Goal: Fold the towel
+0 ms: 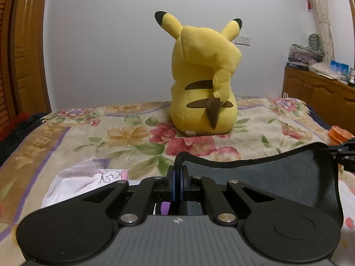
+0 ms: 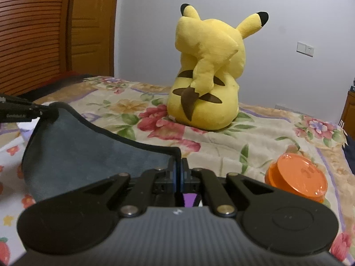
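Observation:
A dark grey towel [image 1: 277,181] with black trim hangs stretched between my two grippers above the floral bedspread. My left gripper [image 1: 177,173] is shut on one top corner of the towel. My right gripper [image 2: 178,166] is shut on the other top corner, and the towel [image 2: 84,150] sags to its left. The right gripper also shows at the right edge of the left wrist view [image 1: 341,153]. The left gripper shows at the left edge of the right wrist view [image 2: 33,110].
A yellow Pikachu plush [image 1: 204,77] sits on the bed [image 1: 66,137], back to me; it also shows in the right wrist view [image 2: 208,71]. An orange lidded container [image 2: 297,177] lies right of the towel. White paper [image 1: 77,181] lies at the left. A wooden cabinet [image 1: 321,97] stands at right.

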